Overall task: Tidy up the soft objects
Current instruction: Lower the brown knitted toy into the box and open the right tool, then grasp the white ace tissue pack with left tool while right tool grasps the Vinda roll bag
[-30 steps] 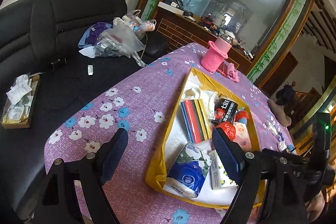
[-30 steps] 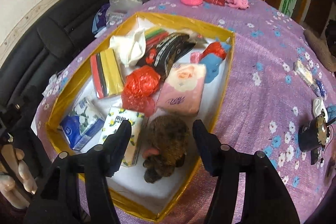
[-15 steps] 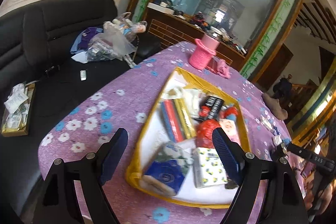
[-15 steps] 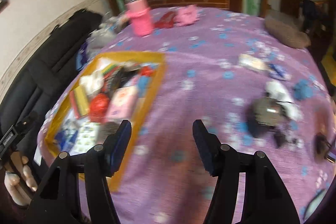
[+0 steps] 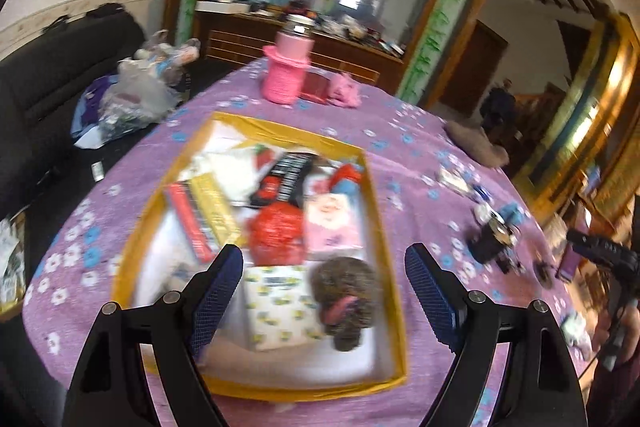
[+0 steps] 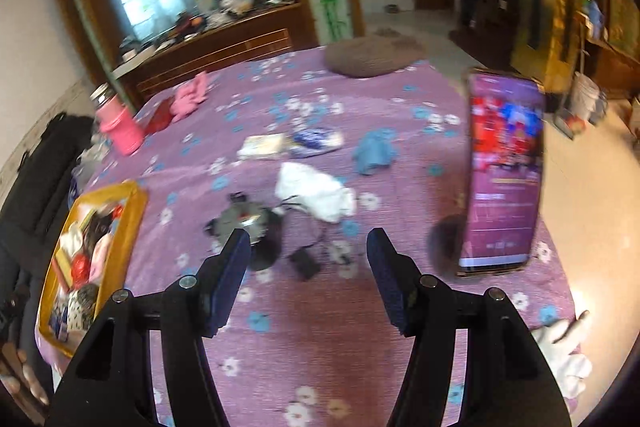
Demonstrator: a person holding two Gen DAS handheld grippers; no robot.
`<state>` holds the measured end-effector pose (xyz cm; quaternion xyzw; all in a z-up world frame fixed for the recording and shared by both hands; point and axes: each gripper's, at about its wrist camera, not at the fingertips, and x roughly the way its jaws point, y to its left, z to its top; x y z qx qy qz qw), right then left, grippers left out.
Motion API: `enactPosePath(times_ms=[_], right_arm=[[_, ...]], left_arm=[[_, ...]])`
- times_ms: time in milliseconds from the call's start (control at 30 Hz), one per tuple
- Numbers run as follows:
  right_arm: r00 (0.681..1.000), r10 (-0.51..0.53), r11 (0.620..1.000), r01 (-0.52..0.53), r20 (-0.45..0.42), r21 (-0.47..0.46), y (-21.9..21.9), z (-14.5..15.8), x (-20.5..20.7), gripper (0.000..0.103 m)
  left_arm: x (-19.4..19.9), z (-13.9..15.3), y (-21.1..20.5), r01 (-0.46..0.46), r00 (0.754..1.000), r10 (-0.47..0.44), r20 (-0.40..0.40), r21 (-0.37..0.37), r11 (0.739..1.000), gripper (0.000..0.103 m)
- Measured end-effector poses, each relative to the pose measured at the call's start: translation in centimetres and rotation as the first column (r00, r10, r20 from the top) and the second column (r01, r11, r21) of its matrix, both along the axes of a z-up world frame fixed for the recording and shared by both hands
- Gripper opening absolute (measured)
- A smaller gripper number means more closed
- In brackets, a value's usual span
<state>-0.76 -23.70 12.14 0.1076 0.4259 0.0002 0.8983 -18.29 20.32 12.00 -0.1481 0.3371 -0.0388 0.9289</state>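
Note:
A yellow-rimmed tray (image 5: 380, 227) lies on the purple flowered tablecloth. It holds a brown plush toy (image 5: 344, 291), tissue packs, a red bag (image 5: 276, 233) and other soft packs. My left gripper (image 5: 324, 291) hangs open above the tray's near end, nothing between its fingers. My right gripper (image 6: 308, 267) is open and empty over the table's right half, the same tray (image 6: 132, 227) off to its left. Ahead of it lie a white cloth (image 6: 316, 189), a blue cloth (image 6: 374, 151) and flat packets (image 6: 264, 145).
A phone (image 6: 504, 167) stands upright on a stand at the right. A dark small gadget with cables (image 6: 248, 223) sits just beyond my right fingers. A pink knitted cup (image 5: 288, 75) and pink cloth (image 5: 344, 91) are at the far edge, a brown cushion (image 6: 372, 55) beyond. A black sofa is left.
My right gripper swung away from the tray, where the brown plush lay between its fingers, to the table's right half. My left gripper shifted right, bringing the tray's near end under it.

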Motion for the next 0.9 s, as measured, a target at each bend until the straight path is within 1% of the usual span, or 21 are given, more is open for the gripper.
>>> enactPosePath(times_ms=[100, 233, 367, 467, 567, 633, 700, 800, 867, 900], right_arm=[[1.000, -0.007, 1.000, 0.007, -0.005, 0.029, -1.0, -0.1, 0.1, 0.059], [1.000, 0.004, 0.999, -0.003, -0.015, 0.044, -1.6, -0.4, 1.2, 0.059], [0.999, 0.012, 0.998, -0.010, -0.041, 0.068, -1.7, -1.5, 2.7, 0.059], [0.997, 0.025, 0.996, -0.018, -0.075, 0.090, -1.6, -2.5, 4.3, 0.059], [0.993, 0.031, 0.993, -0.017, -0.117, 0.118, -1.6, -3.6, 6.6, 0.059], [0.990, 0.033, 0.990, -0.014, -0.135, 0.138, -1.7, -4.0, 8.1, 0.059], [0.988, 0.029, 0.987, -0.005, -0.152, 0.158, -1.8, -4.3, 10.1, 0.059], [0.980, 0.040, 0.986, -0.006, -0.197, 0.168, -1.9, -4.9, 13.5, 0.059], [0.973, 0.043, 0.987, -0.007, -0.225, 0.160, -1.9, -5.4, 15.4, 0.059], [0.972, 0.024, 0.988, 0.013, -0.235, 0.153, -2.1, -5.7, 16.5, 0.059]], left_arm=[[0.8, 0.3, -1.5, 0.041, 0.999, -0.041, -0.014, -0.010, 0.999, 0.084], [2.3, 1.0, -3.2, 0.093, 0.995, -0.093, -0.025, -0.027, 0.995, 0.084], [4.9, 2.6, -5.0, 0.144, 0.989, -0.144, -0.018, -0.024, 0.989, 0.084], [7.9, 3.7, -6.6, 0.173, 0.985, -0.173, -0.012, -0.006, 0.985, 0.087], [11.2, 4.1, -8.3, 0.202, 0.979, -0.202, -0.026, -0.004, 0.979, 0.087], [14.1, 4.0, -9.6, 0.226, 0.973, -0.227, -0.045, -0.014, 0.974, 0.087], [17.7, 3.7, -11.1, 0.255, 0.963, -0.257, -0.080, -0.033, 0.966, 0.087], [23.4, 2.5, -13.2, 0.292, 0.943, -0.301, -0.144, -0.076, 0.953, 0.087], [27.2, 1.3, -14.4, 0.295, 0.932, -0.312, -0.183, -0.113, 0.949, 0.087], [28.9, 0.7, -14.8, 0.291, 0.929, -0.313, -0.198, -0.131, 0.948, 0.087]])
